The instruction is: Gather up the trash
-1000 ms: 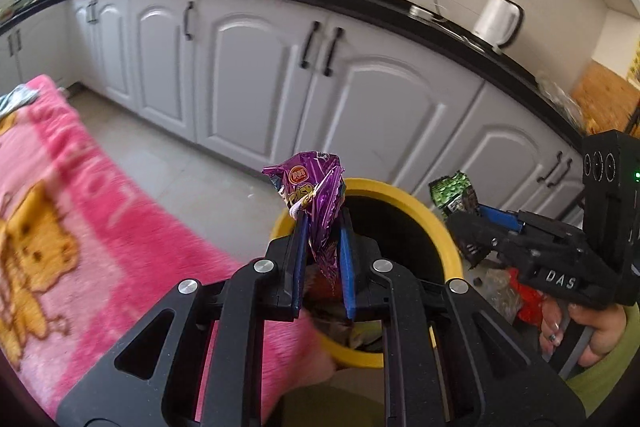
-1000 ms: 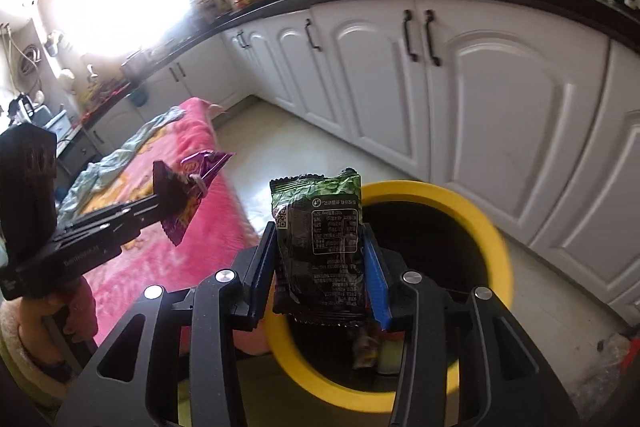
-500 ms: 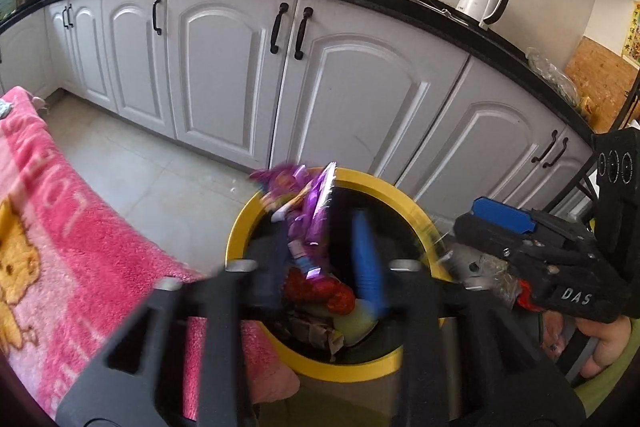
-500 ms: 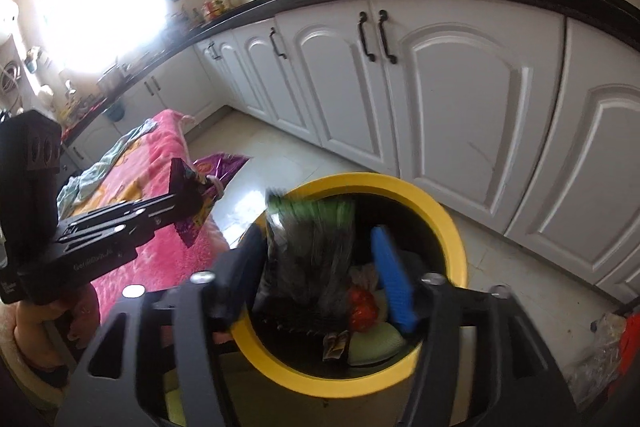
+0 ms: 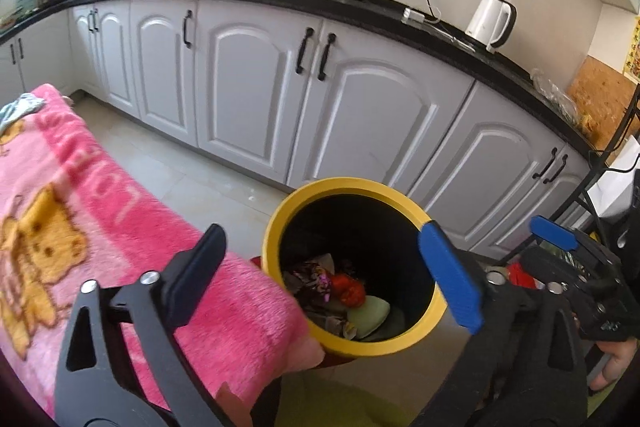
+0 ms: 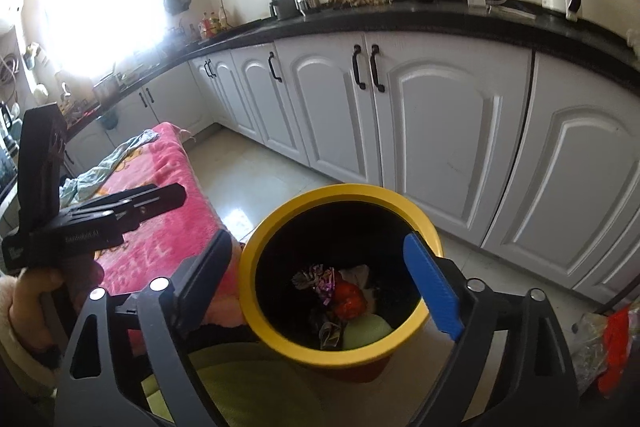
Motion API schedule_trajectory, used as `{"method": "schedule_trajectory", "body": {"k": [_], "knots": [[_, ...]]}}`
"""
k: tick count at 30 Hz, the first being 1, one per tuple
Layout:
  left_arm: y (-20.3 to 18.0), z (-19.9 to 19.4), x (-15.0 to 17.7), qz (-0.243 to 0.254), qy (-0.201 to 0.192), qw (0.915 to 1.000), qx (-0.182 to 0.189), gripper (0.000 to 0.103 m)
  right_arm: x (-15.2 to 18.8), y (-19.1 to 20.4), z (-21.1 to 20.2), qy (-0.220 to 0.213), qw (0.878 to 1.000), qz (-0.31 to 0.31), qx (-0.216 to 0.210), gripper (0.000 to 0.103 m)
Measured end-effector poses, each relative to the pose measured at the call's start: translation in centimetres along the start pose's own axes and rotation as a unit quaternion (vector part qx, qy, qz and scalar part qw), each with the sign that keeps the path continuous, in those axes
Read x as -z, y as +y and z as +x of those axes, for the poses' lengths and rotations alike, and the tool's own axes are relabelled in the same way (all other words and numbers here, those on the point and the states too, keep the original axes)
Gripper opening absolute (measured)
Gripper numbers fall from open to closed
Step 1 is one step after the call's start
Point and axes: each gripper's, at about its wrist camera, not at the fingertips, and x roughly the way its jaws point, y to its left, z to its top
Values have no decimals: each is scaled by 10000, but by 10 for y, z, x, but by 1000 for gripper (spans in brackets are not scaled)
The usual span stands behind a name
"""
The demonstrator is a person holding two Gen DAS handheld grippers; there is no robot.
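A yellow-rimmed black bin [image 5: 316, 193] stands on the kitchen floor and shows in the right wrist view [image 6: 344, 193] too. Inside lie a purple snack wrapper [image 5: 314, 277], a red item [image 5: 350, 291], a pale green item [image 5: 370, 311] and other trash [image 6: 332, 333]. My left gripper [image 5: 322, 247] is open and empty above the bin. My right gripper [image 6: 320, 253] is open and empty above the bin. The purple wrapper [image 6: 320, 277] also shows from the right.
A pink blanket [image 5: 80, 227] covers a surface left of the bin. White cabinets [image 5: 256, 87] under a black counter run behind. Loose red and clear packaging [image 6: 604, 343] lies on the floor to the right. A white kettle [image 5: 490, 23] stands on the counter.
Both grippers have opened. The purple wrapper dropped from the left and the green packet dropped from the right into the bin.
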Motion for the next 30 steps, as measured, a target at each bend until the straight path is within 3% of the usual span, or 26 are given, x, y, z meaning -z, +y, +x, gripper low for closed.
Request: {"method": "schedule_trajectory", "body": {"k": [6, 20, 30], "knots": [[12, -34, 11, 11, -145, 9996, -253, 92, 7, 28, -30, -302, 9993, -190, 120, 97], [31, -108, 47, -86, -493, 9966, -651, 92, 38, 92, -63, -654, 9944, -786, 253, 97], [33, -135, 74, -86, -796, 9926, -912, 92, 68, 114, -76, -951, 9890, -1043, 435, 97]]}}
